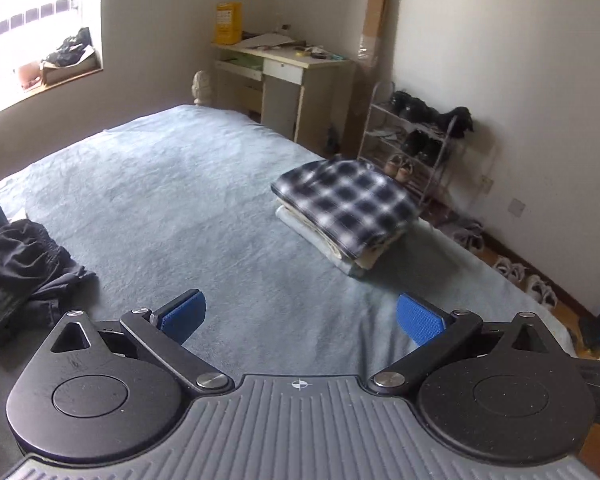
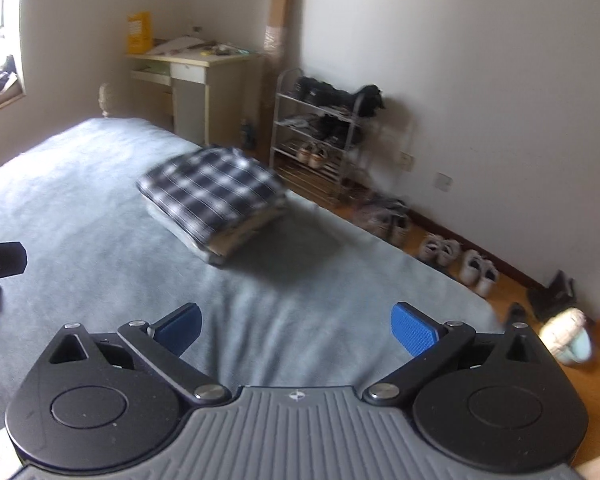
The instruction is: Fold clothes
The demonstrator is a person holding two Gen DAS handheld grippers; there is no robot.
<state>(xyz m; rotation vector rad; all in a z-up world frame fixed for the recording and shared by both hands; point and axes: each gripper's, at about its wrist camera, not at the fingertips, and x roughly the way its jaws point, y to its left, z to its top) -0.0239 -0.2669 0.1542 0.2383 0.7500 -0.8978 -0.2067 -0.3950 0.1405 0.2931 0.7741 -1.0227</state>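
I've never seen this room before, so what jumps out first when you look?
The neat stack of folded clothes with a black-and-white plaid shirt on top, at the right side of the blue-grey bed. Then the crumpled black garment, unfolded, at the bed's left edge. Both grippers, left and right, hang over the bed with jaws wide and empty.
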